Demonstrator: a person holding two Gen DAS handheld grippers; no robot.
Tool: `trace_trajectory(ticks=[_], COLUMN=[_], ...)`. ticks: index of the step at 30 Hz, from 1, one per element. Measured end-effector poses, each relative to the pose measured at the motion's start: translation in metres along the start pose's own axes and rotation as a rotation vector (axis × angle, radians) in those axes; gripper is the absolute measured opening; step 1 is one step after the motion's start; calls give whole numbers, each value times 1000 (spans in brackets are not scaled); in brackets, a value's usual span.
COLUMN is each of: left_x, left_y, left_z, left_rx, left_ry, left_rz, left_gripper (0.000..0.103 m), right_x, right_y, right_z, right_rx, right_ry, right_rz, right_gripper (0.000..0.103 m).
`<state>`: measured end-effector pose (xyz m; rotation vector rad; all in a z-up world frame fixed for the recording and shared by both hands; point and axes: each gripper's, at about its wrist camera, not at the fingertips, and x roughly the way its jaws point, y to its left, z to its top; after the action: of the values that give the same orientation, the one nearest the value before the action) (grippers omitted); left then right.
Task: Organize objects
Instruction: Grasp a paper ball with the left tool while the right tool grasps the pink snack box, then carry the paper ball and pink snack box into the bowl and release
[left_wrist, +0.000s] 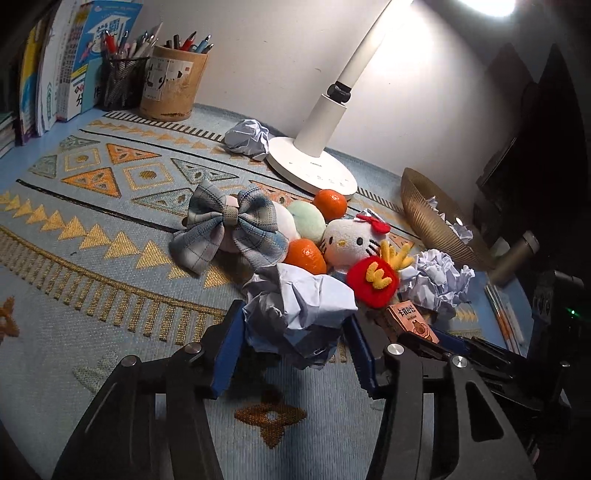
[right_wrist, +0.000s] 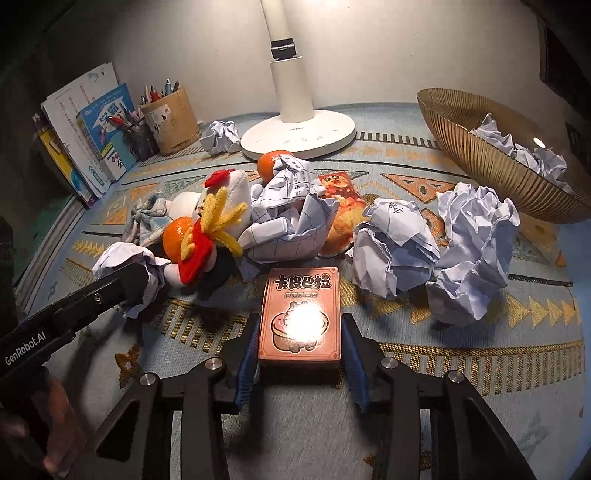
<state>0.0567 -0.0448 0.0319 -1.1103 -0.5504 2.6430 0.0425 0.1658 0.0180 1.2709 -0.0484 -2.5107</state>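
Note:
A crumpled paper ball (left_wrist: 299, 302) sits between the blue pads of my left gripper (left_wrist: 295, 326), which is shut on it just above the patterned mat; the same ball (right_wrist: 122, 260) shows at the left in the right wrist view. My right gripper (right_wrist: 300, 321) is shut on a copper-coloured card box (right_wrist: 300, 314), its pads against the box's two long sides. Behind lies a pile: a white cat plush (left_wrist: 349, 240), a red fries plush (left_wrist: 373, 280), two oranges (left_wrist: 306, 254), a plaid bow (left_wrist: 231, 229), and more paper balls (right_wrist: 395, 251).
A gold ribbed bowl (right_wrist: 491, 155) with crumpled paper stands at the back right. The white lamp base (right_wrist: 299, 136) is behind the pile. Pen holders (left_wrist: 173, 88) and books (left_wrist: 66, 62) line the back left. A snack packet (right_wrist: 343, 210) lies among the paper.

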Motion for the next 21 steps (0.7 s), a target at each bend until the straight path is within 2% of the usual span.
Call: trace_trajectory(ticks=[3, 7, 10, 13, 15, 16, 18, 21], left_x=[-19, -29, -21, -10, -8, -8, -6, -3], left_y=[-10, -36, -57, -70, -76, -78, -81, -86], left_z=[-9, -23, -34, -42, -46, -46, -47, -48], left_rx=[19, 79, 117, 140, 149, 153, 157, 162], left_ry=[-24, -18, 7, 40, 48, 51, 56, 65], left_rz=[-13, -65, -96, -97, -112, -115, -113, -114], left_gripper=[50, 50, 50, 50, 50, 50, 50, 50], right_x=[-23, -50, -55, -52, -51, -51, -51, -51], right_y=[-6, -18, -28, -35, -43, -46, -50, -47], right_z=[-10, -29, -45, -54, -59, -60, -64, -65], right_rx=[-4, -41, -40, -29, -4, 8, 34, 26], right_ry=[-16, -30, -15, -6, 9, 15, 22, 10], right_rz=[16, -31, -67, -103, -79, -73, -67, -64], right_gripper=[41, 41, 41, 41, 41, 42, 58, 60])
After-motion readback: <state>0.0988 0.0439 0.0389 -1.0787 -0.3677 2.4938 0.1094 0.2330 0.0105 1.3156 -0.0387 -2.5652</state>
